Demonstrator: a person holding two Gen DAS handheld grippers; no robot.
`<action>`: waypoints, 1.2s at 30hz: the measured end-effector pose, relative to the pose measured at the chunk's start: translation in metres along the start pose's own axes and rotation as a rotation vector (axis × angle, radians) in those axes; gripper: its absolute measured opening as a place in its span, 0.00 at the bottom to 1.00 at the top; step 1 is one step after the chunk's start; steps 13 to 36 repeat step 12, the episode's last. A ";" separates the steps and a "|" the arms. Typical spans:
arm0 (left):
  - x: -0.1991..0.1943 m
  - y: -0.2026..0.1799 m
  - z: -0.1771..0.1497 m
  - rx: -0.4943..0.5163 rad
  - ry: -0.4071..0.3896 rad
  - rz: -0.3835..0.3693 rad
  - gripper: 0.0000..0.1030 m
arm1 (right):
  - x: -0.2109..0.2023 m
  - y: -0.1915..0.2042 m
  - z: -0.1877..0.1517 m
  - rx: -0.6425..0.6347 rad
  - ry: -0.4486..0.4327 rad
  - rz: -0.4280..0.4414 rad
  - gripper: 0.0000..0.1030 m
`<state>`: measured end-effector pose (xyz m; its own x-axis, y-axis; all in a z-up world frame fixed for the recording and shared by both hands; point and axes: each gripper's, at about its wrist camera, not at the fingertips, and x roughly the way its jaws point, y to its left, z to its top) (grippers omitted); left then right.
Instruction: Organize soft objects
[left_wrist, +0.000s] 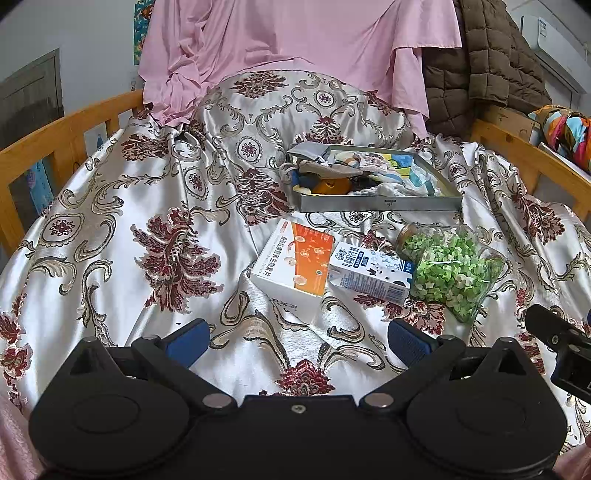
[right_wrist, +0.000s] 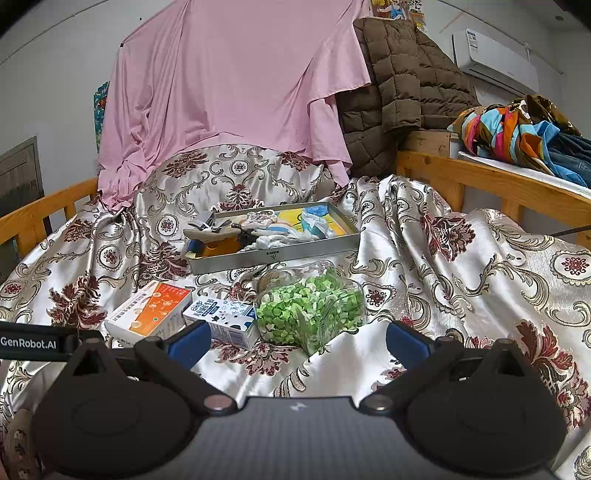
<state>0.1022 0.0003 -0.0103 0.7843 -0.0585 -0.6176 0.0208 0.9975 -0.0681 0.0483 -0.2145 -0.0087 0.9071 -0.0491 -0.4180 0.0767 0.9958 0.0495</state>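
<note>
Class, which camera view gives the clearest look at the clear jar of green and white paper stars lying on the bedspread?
The right wrist view: the clear jar of green and white paper stars lies near centre, whole, just ahead of the open jaws. In the left wrist view the jar sits off to the right, more distorted by the fisheye, though also complete.

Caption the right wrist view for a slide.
Open right gripper hovers over floral satin bedspread, facing a clear jar of green paper stars and a grey metal tray of socks.

Silver bedspread (right_wrist: 461, 280) with maroon florals; pink sheet (right_wrist: 229, 99); grey tray (right_wrist: 273, 254); orange-white box (right_wrist: 147, 314); green-filled jar (right_wrist: 310, 314)
</note>
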 end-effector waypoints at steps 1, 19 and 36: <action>-0.001 0.001 0.000 0.001 -0.004 -0.008 0.99 | 0.000 0.000 0.000 0.000 0.000 0.000 1.00; -0.003 -0.002 0.001 0.006 -0.011 -0.021 0.99 | 0.000 0.000 0.000 0.000 0.001 0.000 1.00; -0.003 -0.002 0.001 0.006 -0.011 -0.021 0.99 | 0.000 0.000 0.000 0.000 0.001 0.000 1.00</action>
